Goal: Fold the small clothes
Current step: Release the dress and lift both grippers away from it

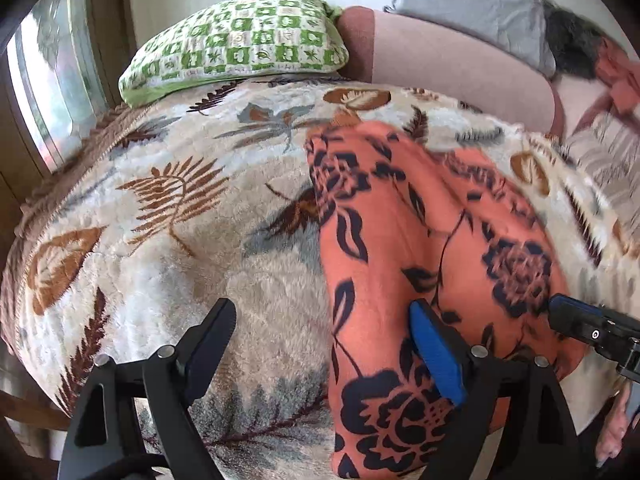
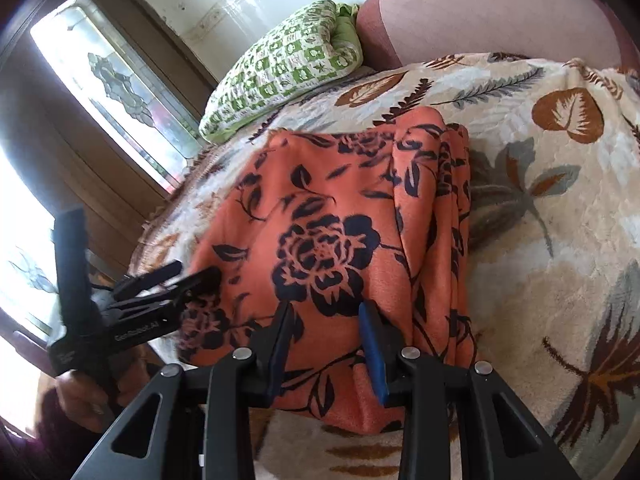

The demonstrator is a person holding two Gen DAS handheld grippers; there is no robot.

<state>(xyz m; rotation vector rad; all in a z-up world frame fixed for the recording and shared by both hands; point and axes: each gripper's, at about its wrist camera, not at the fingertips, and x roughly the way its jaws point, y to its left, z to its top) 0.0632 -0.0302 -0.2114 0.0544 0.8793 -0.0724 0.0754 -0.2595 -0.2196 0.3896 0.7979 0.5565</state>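
An orange garment with black flowers (image 1: pixel 424 240) lies folded on the leaf-patterned blanket (image 1: pixel 168 200). My left gripper (image 1: pixel 320 328) is open, its right finger over the garment's left edge, its left finger over the blanket. In the right wrist view the garment (image 2: pixel 332 240) lies in a folded block. My right gripper (image 2: pixel 326 320) is open, its fingers just above the garment's near part, nothing held. The left gripper (image 2: pixel 192 276) shows at the garment's left edge. The right gripper's tip (image 1: pixel 568 312) shows at the garment's right edge.
A green checked pillow (image 1: pixel 240 44) lies at the blanket's far edge, next to a pink cushion (image 1: pixel 448 60). A grey pillow (image 1: pixel 472 4) and more clothes (image 1: pixel 616 76) lie at the far right. A window (image 2: pixel 116 80) is at the left.
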